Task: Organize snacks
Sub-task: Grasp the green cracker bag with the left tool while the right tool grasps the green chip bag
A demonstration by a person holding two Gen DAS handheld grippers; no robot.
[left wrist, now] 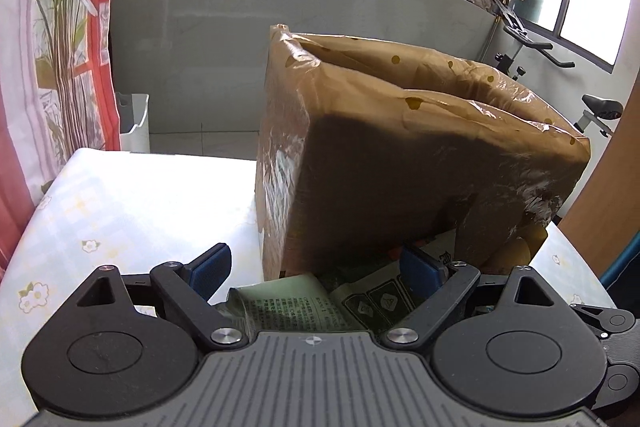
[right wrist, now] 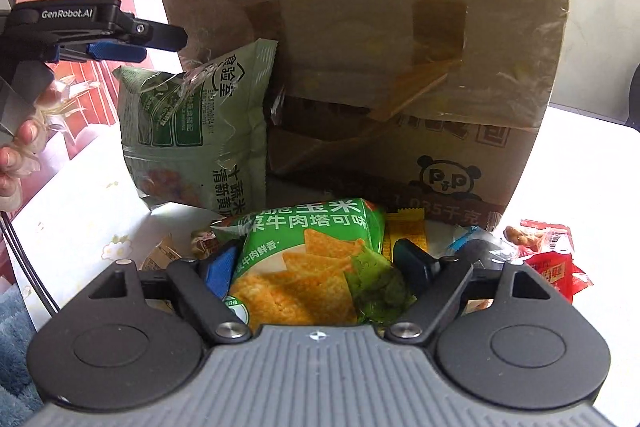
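Between your right gripper's [right wrist: 318,261] wide-apart, empty fingers lies the green chip bag [right wrist: 304,263]: light, puffy, slick, crushable. Pinch its crimped edge. Your left gripper [left wrist: 318,267] gapes empty too.

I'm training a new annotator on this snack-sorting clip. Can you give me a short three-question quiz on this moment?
1. True or false: the green tortilla chip bag lies between the open jaws of the right gripper.
2. Multiple choice: the pale green snack bag is A) lying flat on the table, B) standing propped against the cardboard box, C) inside the box.
3. Fill in: the printed animal on the box front is a ____.

Key: 1 true; 2 B; 3 panda.
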